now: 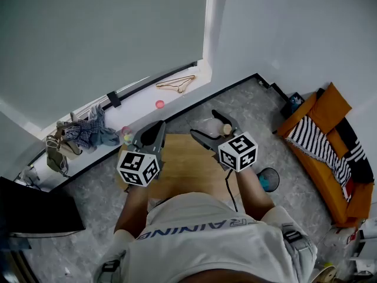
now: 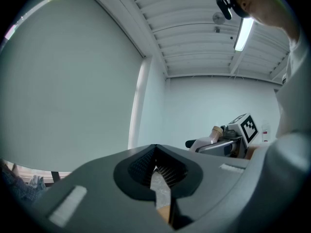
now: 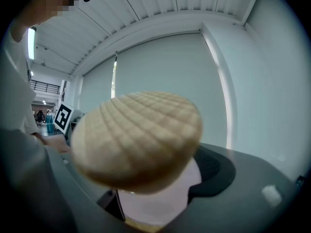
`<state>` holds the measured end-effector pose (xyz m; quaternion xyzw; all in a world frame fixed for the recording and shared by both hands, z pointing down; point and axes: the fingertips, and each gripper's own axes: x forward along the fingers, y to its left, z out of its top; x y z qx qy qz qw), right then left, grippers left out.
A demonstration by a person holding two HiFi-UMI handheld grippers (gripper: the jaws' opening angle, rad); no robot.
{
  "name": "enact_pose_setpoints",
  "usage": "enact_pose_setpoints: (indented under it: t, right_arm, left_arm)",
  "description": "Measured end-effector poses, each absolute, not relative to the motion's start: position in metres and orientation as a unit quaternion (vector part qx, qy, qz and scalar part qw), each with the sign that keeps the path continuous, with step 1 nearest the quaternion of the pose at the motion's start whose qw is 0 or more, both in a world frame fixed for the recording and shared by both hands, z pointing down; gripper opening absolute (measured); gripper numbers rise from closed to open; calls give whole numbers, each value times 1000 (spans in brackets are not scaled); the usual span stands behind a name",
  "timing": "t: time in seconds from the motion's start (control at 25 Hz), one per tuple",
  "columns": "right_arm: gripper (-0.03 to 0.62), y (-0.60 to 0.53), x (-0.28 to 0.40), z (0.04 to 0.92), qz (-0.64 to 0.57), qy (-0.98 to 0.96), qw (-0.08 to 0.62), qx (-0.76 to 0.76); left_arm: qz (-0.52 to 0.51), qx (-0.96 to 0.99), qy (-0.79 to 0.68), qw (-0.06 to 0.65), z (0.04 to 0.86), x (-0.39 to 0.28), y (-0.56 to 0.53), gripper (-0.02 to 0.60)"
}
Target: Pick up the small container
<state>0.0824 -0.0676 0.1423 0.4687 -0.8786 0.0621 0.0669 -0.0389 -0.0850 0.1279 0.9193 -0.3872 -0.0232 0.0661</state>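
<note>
The small container (image 3: pixel 136 140) is a white pot with a ribbed beige lid. It fills the right gripper view, wedged between the jaws of my right gripper (image 3: pixel 155 191), which is shut on it and tilted upward. In the head view the container (image 1: pixel 227 128) shows as a small beige knob at my right gripper (image 1: pixel 213 125), above the wooden table (image 1: pixel 188 167). My left gripper (image 1: pixel 154 131) is held beside it over the table's left part. Its jaws meet in the left gripper view (image 2: pixel 158 174) with nothing between them. The container (image 2: pixel 216 130) also shows there, off to the right.
A white window sill behind the table carries a wooden hanger (image 1: pixel 177 84), a pink item (image 1: pixel 159 104) and a heap of clothes (image 1: pixel 88 131). An orange sofa (image 1: pixel 330 158) stands at the right, a blue bin (image 1: pixel 269 179) by the table, a black object (image 1: pixel 35 208) at the left.
</note>
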Motion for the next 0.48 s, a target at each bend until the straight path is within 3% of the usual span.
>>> enact_pose_setpoints:
  t: [0.48]
  right_arm:
    - [440,-73,82,144,61,-879,69,468]
  left_arm:
    - [-22,919,-387,68,132,-39,-87,0]
